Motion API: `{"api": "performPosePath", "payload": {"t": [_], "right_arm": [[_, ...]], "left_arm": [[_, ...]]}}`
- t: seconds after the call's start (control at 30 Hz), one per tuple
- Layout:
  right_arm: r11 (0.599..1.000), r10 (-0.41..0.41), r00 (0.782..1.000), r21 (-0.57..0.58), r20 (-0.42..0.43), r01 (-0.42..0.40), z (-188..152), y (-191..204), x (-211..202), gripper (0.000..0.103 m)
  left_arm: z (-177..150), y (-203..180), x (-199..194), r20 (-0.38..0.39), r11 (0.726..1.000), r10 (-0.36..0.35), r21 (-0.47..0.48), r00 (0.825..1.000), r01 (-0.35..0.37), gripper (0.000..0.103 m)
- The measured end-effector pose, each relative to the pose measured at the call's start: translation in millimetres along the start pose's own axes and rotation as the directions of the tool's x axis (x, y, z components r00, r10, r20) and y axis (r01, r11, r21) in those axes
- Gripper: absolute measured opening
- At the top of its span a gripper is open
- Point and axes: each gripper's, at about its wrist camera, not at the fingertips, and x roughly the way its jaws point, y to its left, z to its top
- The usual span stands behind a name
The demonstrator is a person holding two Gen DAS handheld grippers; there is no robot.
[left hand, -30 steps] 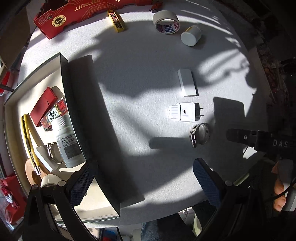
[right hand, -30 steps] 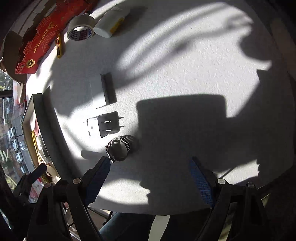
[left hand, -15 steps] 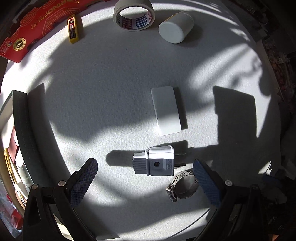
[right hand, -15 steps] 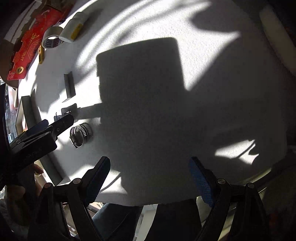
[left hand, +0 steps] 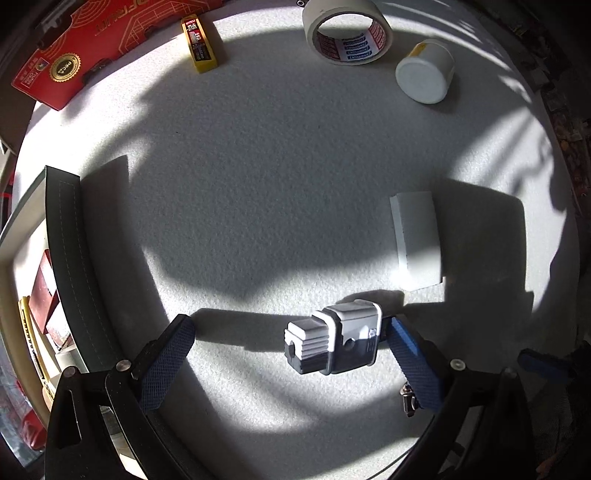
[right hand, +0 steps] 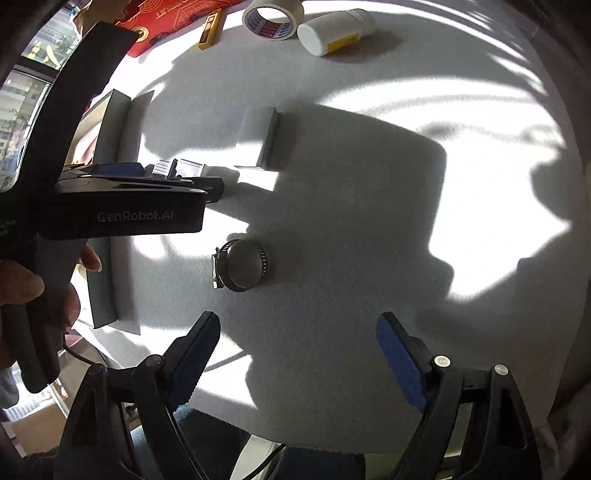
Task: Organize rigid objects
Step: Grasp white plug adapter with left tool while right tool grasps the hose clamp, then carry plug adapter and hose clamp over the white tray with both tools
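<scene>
A white and grey plug adapter (left hand: pixel 334 341) lies on the white table between the jaws of my left gripper (left hand: pixel 291 354). The jaws are open and wide apart; the right pad (left hand: pixel 415 367) is close to the adapter's end. The adapter also shows in the right wrist view (right hand: pixel 183 168), beside the left gripper (right hand: pixel 155 177). A metal hose clamp (right hand: pixel 242 264) lies ahead of my right gripper (right hand: pixel 299 358), which is open and empty. The dark-walled storage box (left hand: pixel 79 273) stands at the left with several items inside.
A flat white block (left hand: pixel 417 242) lies just beyond the adapter. At the far edge are a tape roll (left hand: pixel 347 31), a white bottle on its side (left hand: pixel 424 75), a yellow blade case (left hand: pixel 199 44) and a red package (left hand: pixel 85 48).
My left gripper has moved down and forward, so the adapter now sits between its jaws. My right gripper has swung back towards the hose clamp.
</scene>
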Motion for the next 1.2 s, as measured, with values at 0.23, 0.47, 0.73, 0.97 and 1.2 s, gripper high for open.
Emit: {"api": "performPosePath", "payload": {"t": [0.23, 0.47, 0.73, 0.97, 1.2], "right_arm": [[0.988, 0.0, 0.998, -0.155, 0.062, 0.009, 13, 35, 24, 0.088], [0.975, -0.083, 0.992, -0.2, 0.098, 0.101, 11, 36, 19, 0.058], [0.989, -0.092, 0.993, -0.109, 0.069, 0.099, 8, -2, -3, 0.041], [0.999, -0.04, 0.996, 0.027, 0.082, 0.038, -2, -31, -32, 0.041], [0.997, 0.0, 0.997, 0.079, 0.08, -0.006, -12, -38, -42, 0.041]], "left_arm": [[-8, -14, -2, 0.038, 1.0, 0.013, 0.006, 0.999, -0.013, 0.103], [-24, -19, -8, 0.052, 1.0, 0.012, 0.0, 0.999, -0.012, 0.103], [-40, -20, -25, 0.048, 0.999, 0.007, 0.036, 0.999, -0.009, 0.077], [-62, -19, -42, 0.005, 0.998, -0.053, 0.028, 0.999, 0.053, 0.061], [-95, -33, -78, -0.006, 0.986, -0.113, 0.122, 0.994, 0.113, 0.061]]}}
